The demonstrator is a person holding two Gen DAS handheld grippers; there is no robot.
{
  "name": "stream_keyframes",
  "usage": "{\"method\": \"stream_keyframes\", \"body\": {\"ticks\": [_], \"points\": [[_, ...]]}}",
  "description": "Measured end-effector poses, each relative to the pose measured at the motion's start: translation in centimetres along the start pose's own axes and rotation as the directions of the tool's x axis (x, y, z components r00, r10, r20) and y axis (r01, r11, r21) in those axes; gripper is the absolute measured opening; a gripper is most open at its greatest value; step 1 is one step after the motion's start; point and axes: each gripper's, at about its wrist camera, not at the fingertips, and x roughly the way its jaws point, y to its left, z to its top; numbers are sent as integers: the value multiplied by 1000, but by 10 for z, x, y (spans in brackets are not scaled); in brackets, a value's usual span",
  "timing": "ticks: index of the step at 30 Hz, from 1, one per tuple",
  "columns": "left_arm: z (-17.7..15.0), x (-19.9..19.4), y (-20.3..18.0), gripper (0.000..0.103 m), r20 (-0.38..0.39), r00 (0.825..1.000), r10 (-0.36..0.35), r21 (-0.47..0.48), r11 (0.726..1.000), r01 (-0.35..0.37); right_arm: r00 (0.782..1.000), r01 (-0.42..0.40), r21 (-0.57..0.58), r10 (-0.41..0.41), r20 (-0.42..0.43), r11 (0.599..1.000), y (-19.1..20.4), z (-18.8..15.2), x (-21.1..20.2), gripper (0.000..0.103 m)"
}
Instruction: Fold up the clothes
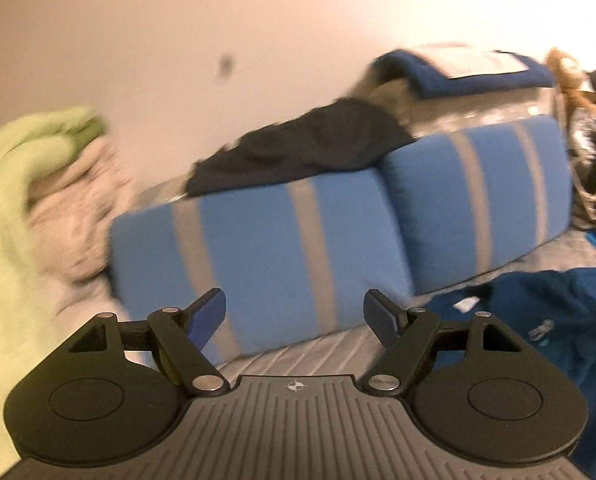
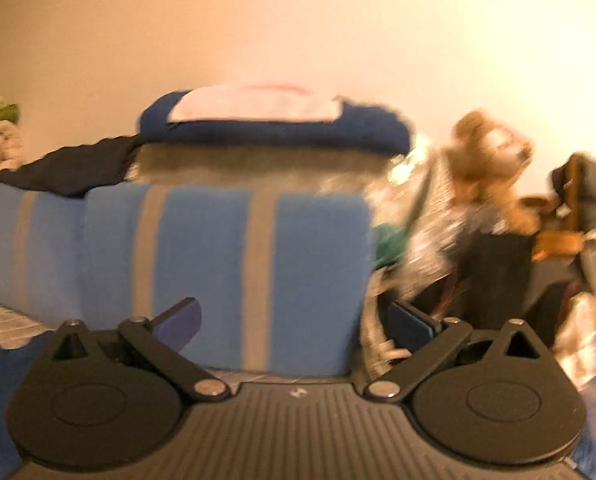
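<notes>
Bed against bare wall, striped pillows [image 1: 266, 248] at its head. Both grippers — left [image 1: 294, 320], right [image 2: 294, 328] — wide open, empty. Blue garment [image 1: 538, 312] crumpled at bed's right edge — blind regrasp risks bunching layers.

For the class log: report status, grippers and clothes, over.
Left gripper open, empty. Right gripper open, empty. Blue garment lies unfolded on bed. Striped cushions ahead.

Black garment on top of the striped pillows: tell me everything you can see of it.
The black garment is dark, soft-looking cloth, unfolded and crumpled. It lies draped along the top edge of the blue striped pillows, one end trailing up toward the folded navy blanket. Blur hides seams and type. Neither gripper touches it.
</notes>
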Motion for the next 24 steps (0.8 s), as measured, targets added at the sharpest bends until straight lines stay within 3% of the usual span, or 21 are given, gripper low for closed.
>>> {"method": "stream_keyframes", "body": {"ticks": [4, 11, 15, 17, 24], "points": [[4, 17, -46, 76, 11, 997, -83, -21, 996, 83, 998, 69, 27, -68, -11, 997, -31, -1, -22, 103], [19, 38, -113, 76, 63, 978, -199, -27, 979, 201, 984, 173, -28, -174, -28, 985, -70, -15, -66, 103], [17, 39, -151, 76, 114, 979, -167, -45, 984, 173, 973, 222, -35, -224, -59, 974, -92, -33, -81, 103], [9, 44, -173, 76, 119, 975, -186, -49, 980, 193, 965, 246, -14, -246, -87, 969, -104, -48, -86, 103], [-17, 84, -243, 76, 40, 951, -305, -30, 951, 306, 935, 311, 79, -290, -206, 947, -137, -105, -85, 103]]}}
